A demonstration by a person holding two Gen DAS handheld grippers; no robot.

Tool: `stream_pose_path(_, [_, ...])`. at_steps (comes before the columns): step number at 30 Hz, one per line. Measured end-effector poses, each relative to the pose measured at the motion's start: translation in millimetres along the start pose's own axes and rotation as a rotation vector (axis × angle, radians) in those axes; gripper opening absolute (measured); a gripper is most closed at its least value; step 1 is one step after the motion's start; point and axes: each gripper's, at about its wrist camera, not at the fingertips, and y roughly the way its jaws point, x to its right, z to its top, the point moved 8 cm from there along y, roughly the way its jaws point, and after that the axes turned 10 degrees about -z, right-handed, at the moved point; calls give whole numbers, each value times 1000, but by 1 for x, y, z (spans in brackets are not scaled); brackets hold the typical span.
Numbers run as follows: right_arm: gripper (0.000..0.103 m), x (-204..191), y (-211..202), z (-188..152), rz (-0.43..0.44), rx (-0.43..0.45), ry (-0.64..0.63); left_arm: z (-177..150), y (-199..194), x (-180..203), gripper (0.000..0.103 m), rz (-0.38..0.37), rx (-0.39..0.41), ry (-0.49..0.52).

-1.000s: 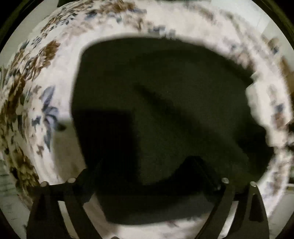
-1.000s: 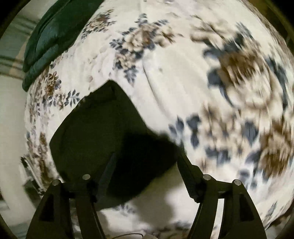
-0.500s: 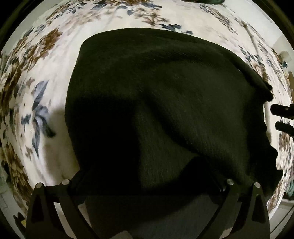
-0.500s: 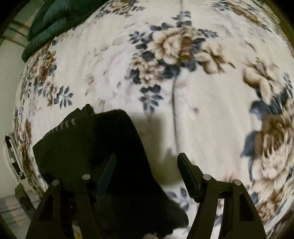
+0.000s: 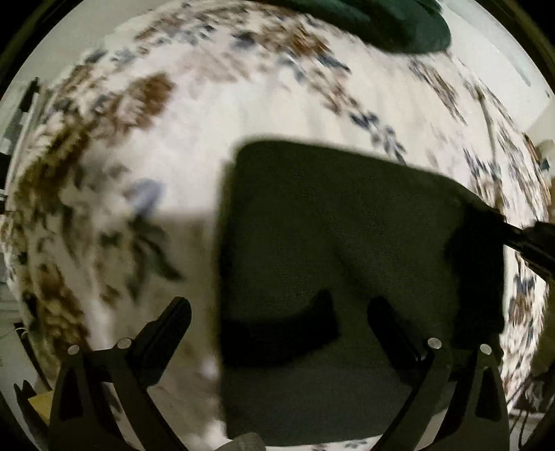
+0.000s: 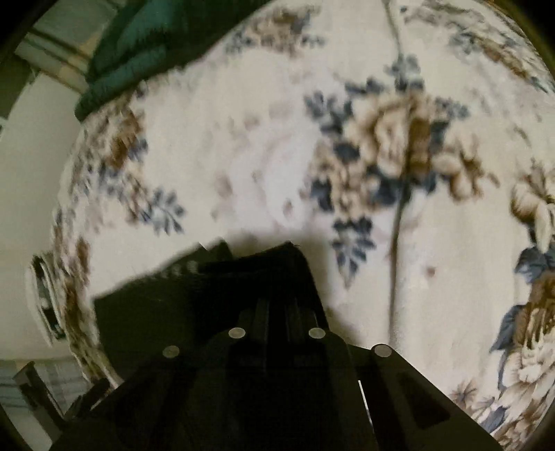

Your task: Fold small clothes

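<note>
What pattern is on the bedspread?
Cream bedspread with brown and blue flowers, clearest in the right wrist view.

Floral blanket (image 5: 263,114) smeared by motion blur in my left view. Green fabric (image 5: 392,20) cut by top edge. Right gripper (image 6: 279,277) tips lost against black garment (image 6: 166,312).

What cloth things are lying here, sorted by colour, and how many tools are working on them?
Black garment: 1
Dark green bundle of cloth: 1
White floral cover underneath: 1
Tools: 2, the left tool open over the garment, the right tool shut on the garment's edge
Total: 5
</note>
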Motion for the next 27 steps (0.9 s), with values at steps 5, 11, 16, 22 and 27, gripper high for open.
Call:
stream_pose_path(5, [7, 9, 35, 8, -63, -146, 6, 11, 15, -38, 103, 77, 7, -15])
stream_pose_path(11, [53, 57, -2, -21, -4, -172, 149, -1, 4, -63, 103, 81, -8, -11])
stream_pose_path(16, [54, 89, -18, -81, 12, -256, 204, -40, 1, -68, 103, 46, -84, -54])
stream_pose_path(22, [44, 63, 7, -128, 9, -303, 107, -67, 3, -60, 103, 37, -126, -46])
stream_pose_path(27, [11, 65, -19, -130, -140, -164, 84, -69, 5, -48, 103, 9, -119, -4])
